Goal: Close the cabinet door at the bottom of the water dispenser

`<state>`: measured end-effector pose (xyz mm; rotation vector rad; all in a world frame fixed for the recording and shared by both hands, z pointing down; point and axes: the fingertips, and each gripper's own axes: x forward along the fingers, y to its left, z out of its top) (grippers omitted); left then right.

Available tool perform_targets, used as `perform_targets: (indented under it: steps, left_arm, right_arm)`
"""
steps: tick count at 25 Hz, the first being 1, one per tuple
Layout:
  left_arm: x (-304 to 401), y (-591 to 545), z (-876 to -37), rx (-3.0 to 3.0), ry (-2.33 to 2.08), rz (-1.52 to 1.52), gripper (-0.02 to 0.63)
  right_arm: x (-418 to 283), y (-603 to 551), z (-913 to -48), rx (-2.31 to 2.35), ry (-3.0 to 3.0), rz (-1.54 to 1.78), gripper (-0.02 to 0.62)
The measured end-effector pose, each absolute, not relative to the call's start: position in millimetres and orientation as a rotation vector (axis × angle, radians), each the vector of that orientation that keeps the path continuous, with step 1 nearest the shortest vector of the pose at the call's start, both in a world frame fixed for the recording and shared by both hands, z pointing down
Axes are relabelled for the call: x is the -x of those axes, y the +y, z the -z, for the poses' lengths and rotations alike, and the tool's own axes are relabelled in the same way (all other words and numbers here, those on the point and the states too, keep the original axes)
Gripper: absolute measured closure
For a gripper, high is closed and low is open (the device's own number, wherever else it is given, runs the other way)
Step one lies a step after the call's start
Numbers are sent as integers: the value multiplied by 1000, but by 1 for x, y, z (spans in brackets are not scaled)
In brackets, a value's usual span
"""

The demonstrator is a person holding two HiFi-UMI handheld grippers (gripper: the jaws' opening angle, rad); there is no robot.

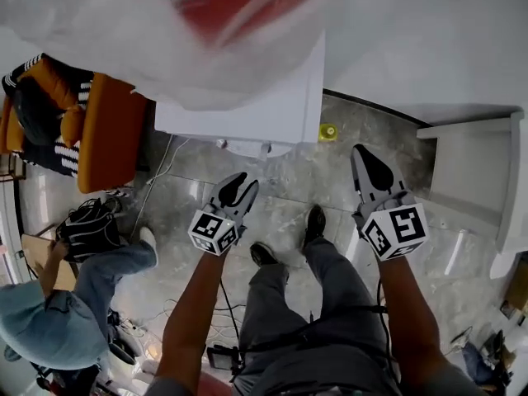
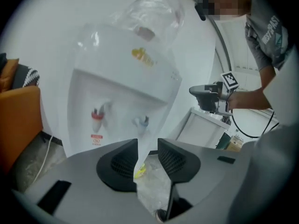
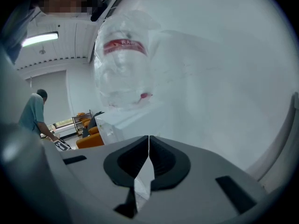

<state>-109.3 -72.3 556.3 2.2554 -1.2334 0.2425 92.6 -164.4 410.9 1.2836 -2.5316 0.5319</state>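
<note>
Currently, on my left gripper (image 2: 147,143) the 2 jaws stand apart, with an edge of the clear plastic cover (image 2: 154,8) hanging between them, not pinched. On my right gripper (image 3: 149,141) the jaws are together. Directly ahead stands the water dispenser (image 2: 121,101) under that cover; my left gripper hides its bottom cabinet door.

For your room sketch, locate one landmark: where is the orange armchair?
In the head view the armchair stands at the left edge, left of the white dispenser, with a person in jeans lower in the frame.
</note>
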Motion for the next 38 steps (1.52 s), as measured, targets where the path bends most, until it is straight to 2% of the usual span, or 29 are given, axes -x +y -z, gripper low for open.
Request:
perform_targets:
  steps: [10,24,38]
  left_arm:
    - [174,-58,-369,-2408,-1465,-154,525]
    - [257,9,-149,-2521,-1829,-51,577]
    - [302,86,-35,-2511,-2066,-59,583]
  right_arm:
    - [-82,-154,-299,-1274,-2611,-409,566]
    - [-17,-92,-128,-1085,-2860,-183,568]
    - [39,-8,-19,-689,-3034,-64,568]
